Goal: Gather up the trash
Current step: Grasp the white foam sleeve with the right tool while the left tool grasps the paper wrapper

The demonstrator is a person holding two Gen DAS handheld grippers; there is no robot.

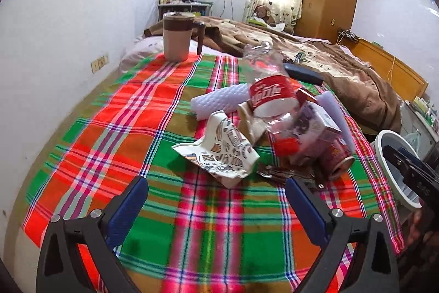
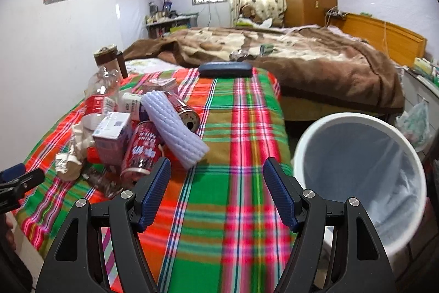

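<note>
While I am holding both tools low over the plaid blanket (image 1: 214, 224), nothing is being gripped yet. At the bottom of the left wrist view, my left gripper (image 1: 216, 191) is standing with its fingers wide apart and empty, and it is pointing at the crumpled printed wrapper (image 1: 219, 150) in the middle of the frame; I think I am lining it up for the first pick. At the bottom of the right wrist view, my right gripper (image 2: 216, 172) is also spread apart and empty.

Just beyond it, in the left half of that frame, the trash is lying in one heap: I am counting two red cans (image 2: 142, 150), one white foam roll (image 2: 172, 125), one pinkish carton (image 2: 112, 136) and one crushed clear bottle (image 2: 101, 92) with a red label. Some crumpled paper is under them; I cannot count it.

At the lower right, the white bin (image 2: 310, 133) is waiting beside the blanket's edge, probably so that each piece travels only a short way.

Farther up, one dark case (image 2: 225, 69) and one brown mug (image 1: 177, 37) are standing apart from the heap; probably they are not trash.
</note>
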